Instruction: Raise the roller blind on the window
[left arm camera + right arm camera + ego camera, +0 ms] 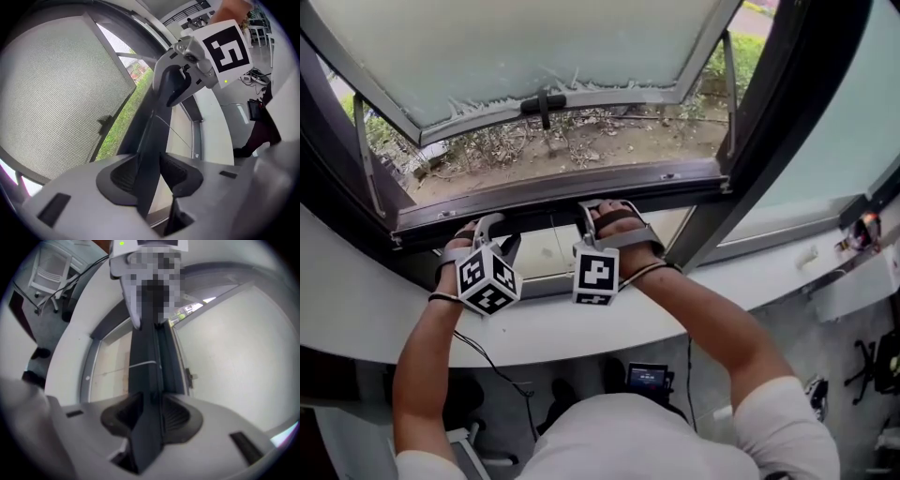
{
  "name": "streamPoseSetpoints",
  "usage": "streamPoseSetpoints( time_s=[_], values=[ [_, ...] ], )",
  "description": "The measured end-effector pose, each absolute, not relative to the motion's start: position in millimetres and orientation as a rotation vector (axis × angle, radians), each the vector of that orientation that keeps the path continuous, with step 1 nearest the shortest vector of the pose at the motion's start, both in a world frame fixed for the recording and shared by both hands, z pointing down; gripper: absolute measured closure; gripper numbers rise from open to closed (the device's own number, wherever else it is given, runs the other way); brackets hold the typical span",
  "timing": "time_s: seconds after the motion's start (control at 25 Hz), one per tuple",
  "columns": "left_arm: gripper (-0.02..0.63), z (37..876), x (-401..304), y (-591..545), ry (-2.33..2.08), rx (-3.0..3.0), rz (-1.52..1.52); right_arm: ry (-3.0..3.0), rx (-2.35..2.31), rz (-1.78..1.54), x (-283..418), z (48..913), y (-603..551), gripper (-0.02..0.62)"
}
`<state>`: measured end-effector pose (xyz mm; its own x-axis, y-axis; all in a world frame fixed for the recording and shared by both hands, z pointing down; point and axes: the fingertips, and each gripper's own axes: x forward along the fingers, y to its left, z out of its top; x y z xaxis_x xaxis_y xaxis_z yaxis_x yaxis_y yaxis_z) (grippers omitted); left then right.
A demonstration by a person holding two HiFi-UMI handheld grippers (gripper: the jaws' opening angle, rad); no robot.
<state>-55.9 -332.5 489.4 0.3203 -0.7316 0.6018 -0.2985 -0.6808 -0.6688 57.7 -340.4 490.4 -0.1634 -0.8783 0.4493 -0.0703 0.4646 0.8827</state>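
A dark rail [546, 225] runs level along the foot of the window, and both grippers grip it. My left gripper [492, 232] is shut on the rail's left part, my right gripper [607, 216] on it a hand's width to the right. In the left gripper view the rail [152, 136] passes between the pads of the left gripper [147, 176] and runs on to the right gripper [176, 84]. In the right gripper view the same rail [145, 352] sits pinched in the right gripper [150, 416]. A beige panel [542, 255] with a thin cord lies below the rail.
Above the rail, a frosted window sash [534, 56] is tilted open outward over dry ground and shrubs. A thick dark window post [769, 141] slants down at the right. A white curved sill [356, 309] lies under my arms. Cables and a small device [649, 377] lie on the floor.
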Motion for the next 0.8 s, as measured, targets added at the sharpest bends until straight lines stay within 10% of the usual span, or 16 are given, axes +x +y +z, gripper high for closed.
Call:
streamPoseSetpoints(
  time_s=[0.8],
  values=[
    [0.466,480.3,-57.2,-331.7,0.871,-2.199,-1.225,-1.598,0.823,-0.813,59.9,481.8,-342.3,0.497]
  ],
)
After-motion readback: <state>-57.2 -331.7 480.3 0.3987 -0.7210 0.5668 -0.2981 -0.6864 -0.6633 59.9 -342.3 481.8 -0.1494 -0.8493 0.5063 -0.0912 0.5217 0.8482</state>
